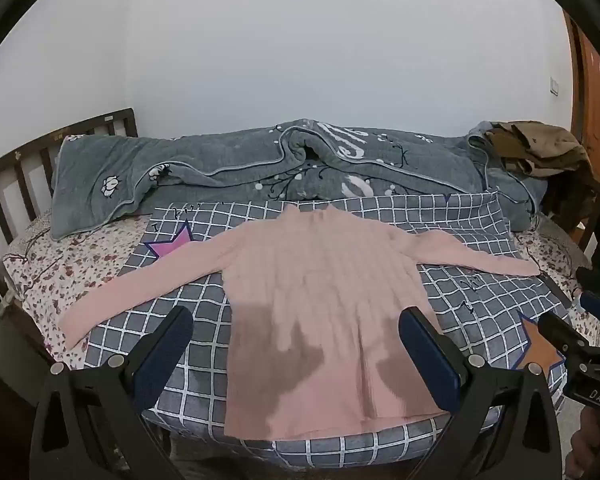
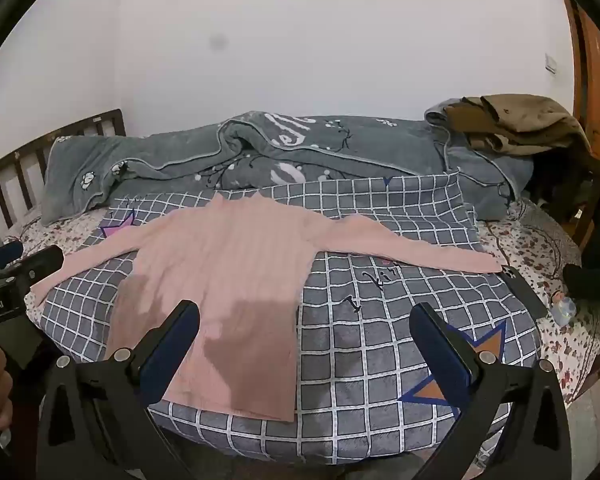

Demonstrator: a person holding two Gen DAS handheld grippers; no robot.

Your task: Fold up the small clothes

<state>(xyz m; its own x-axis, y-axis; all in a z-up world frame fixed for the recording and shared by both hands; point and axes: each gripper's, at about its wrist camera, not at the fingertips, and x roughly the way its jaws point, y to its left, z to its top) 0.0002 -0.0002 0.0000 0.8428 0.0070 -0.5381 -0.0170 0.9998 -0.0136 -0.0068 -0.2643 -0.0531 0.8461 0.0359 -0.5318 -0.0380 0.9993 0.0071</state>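
While both tongs hover spread wide and empty above the near edge of the bed, the pink ribbed long-sleeved sweater (image 1: 324, 304) lies directly ahead of the left tongs (image 1: 296, 344) and left of the right tongs (image 2: 304, 340). It lies flat, sleeves outstretched, on a grey checked blanket (image 2: 380, 320). A rumpled grey quilt (image 1: 260, 160) lies behind; a dark phone (image 2: 524, 292) touches the right cuff.
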